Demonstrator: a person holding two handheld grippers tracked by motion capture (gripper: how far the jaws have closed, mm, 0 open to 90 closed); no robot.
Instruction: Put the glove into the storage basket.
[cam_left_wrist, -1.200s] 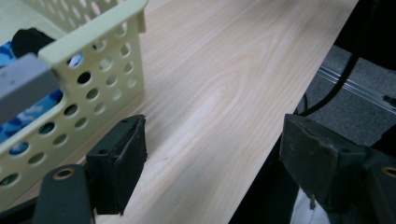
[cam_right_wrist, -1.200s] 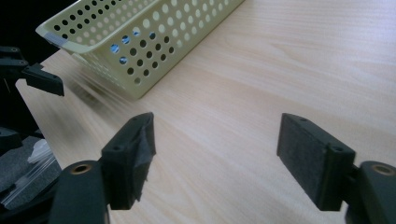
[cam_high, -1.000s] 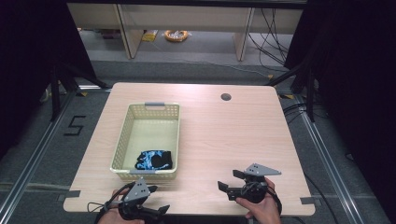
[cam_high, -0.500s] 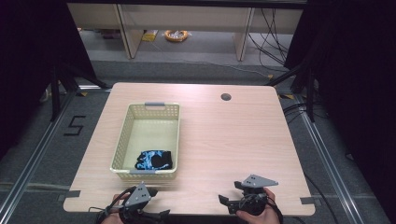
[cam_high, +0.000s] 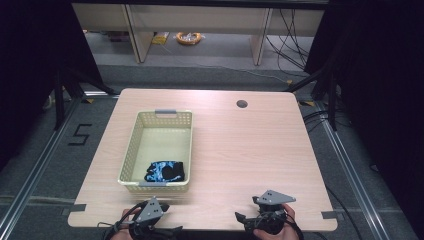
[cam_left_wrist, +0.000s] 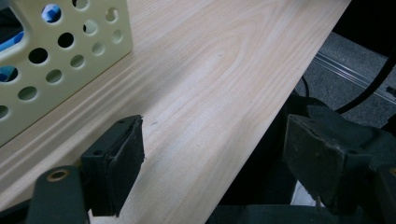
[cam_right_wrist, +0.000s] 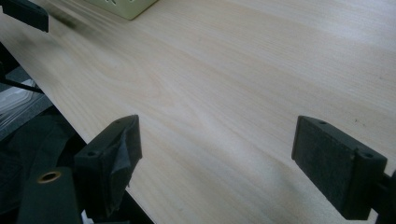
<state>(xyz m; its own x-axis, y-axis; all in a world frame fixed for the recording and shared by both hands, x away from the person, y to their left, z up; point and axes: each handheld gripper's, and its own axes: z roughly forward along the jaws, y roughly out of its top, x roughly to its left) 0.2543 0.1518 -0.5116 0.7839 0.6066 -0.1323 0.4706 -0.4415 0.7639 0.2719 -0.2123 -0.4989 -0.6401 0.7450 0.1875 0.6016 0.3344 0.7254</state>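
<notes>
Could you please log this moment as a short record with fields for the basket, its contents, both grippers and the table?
basket: pale yellow perforated basket, on the left half of the table
contents: a black and blue cloth item lying at the basket's near end
left gripper: jaws wide apart, empty, at the table's near edge just in front of the basket
right gripper: jaws wide apart, empty, over bare wood by the near edge
table: light wood top with a round hole near the far edge

pale wooden table (cam_high: 240, 150) bearing basket (cam_high: 131, 161)
</notes>
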